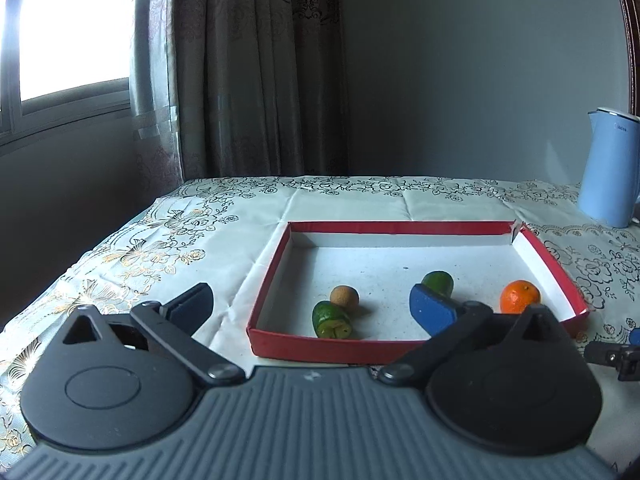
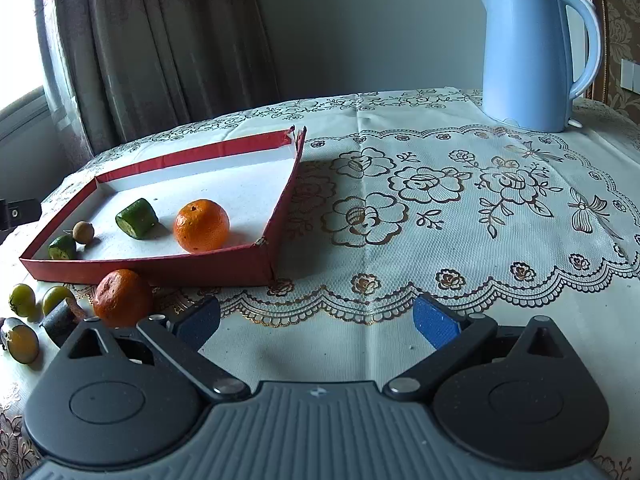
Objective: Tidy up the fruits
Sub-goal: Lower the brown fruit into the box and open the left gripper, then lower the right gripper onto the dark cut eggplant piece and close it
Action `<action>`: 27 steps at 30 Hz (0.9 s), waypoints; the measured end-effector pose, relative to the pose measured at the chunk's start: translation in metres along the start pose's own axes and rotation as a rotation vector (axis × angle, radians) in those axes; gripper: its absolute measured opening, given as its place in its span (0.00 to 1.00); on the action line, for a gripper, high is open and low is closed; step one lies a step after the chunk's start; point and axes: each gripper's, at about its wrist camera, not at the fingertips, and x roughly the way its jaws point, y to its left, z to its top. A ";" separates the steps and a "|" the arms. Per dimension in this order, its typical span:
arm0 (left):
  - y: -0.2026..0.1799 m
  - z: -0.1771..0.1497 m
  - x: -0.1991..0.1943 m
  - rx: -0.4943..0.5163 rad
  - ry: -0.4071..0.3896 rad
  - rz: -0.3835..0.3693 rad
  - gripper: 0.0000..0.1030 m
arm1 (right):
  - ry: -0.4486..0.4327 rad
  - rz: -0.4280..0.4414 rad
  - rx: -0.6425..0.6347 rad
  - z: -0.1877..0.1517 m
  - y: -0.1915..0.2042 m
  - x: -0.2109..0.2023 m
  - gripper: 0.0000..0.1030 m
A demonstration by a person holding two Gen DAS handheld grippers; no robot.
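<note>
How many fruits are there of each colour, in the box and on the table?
Orange: 2, one in the red box at, one outside it.
Green cut pieces in the box: 2.
Small brown: 1.
Yellow-green, outside: 3.
Dark cut piece, outside: 1.
Total: 9

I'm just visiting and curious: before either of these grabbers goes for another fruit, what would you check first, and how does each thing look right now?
1. Left gripper open and holding nothing: ok.
2. Right gripper open and holding nothing: ok.
3. Red tray has free floor for more fruit: ok.
4. Orange outside the tray in plain sight, nothing lying on it: ok.
5. All fruit already in the tray: not ok; small green fruits lie on the cloth.
6. Kettle far from the fruit: ok.
</note>
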 end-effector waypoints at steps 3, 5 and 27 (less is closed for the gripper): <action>0.030 -0.018 -0.020 -0.064 -0.005 0.025 1.00 | -0.028 0.023 -0.015 -0.001 0.002 -0.004 1.00; 0.047 -0.029 -0.026 -0.095 -0.007 0.065 1.00 | -0.060 0.037 -0.035 -0.001 0.005 -0.009 1.00; 0.112 -0.065 0.003 -0.233 0.191 0.250 1.00 | -0.117 0.453 -0.551 -0.039 0.184 -0.046 0.90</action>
